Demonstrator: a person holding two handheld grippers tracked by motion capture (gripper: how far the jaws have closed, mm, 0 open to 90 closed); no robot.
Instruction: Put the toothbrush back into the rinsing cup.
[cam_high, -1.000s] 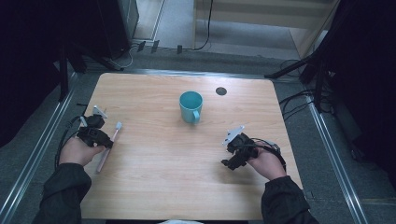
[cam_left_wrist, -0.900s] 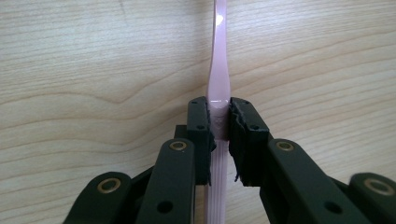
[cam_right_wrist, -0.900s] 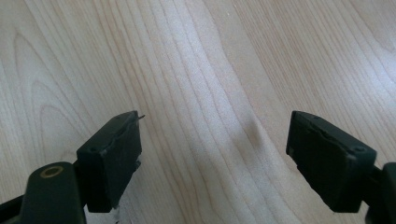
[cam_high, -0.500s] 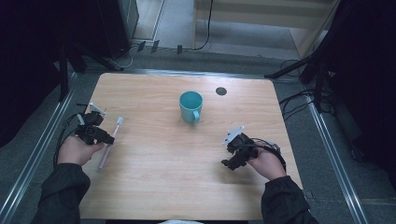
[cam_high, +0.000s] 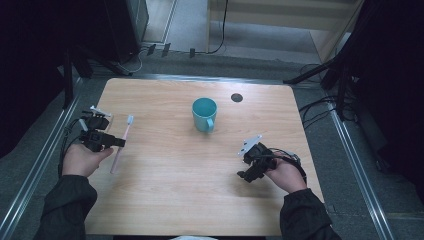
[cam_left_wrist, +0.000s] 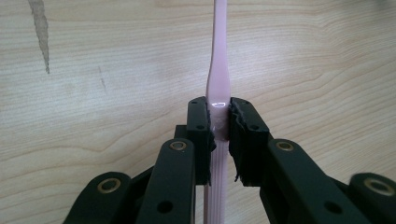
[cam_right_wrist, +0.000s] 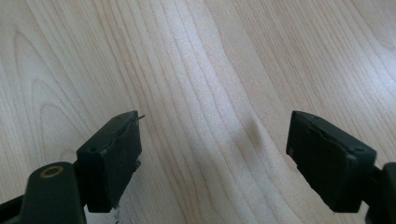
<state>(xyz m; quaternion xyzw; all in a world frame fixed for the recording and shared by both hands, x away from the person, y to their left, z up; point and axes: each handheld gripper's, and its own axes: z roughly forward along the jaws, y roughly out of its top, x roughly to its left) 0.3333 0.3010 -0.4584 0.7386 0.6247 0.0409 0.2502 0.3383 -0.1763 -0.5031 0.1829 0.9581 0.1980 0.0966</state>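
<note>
Both forearms are wearing dark, loose sleeves (cam_high: 65, 205) that are bunching into soft folds at the near edge. The left gripper (cam_left_wrist: 219, 126) is showing matte black jaws with ragged dark pads (cam_left_wrist: 236, 140) and brass-coloured rivets (cam_left_wrist: 178, 145) gleaming at the link joints. A black cable (cam_high: 67, 142) is trailing off its left side. The right gripper (cam_right_wrist: 212, 154) is wearing the same blocky black jaws, and a pale grey three-cornered plate (cam_high: 250, 143) is sitting on top of it, with a dark cable (cam_high: 290, 156) looping beside the hand.
</note>
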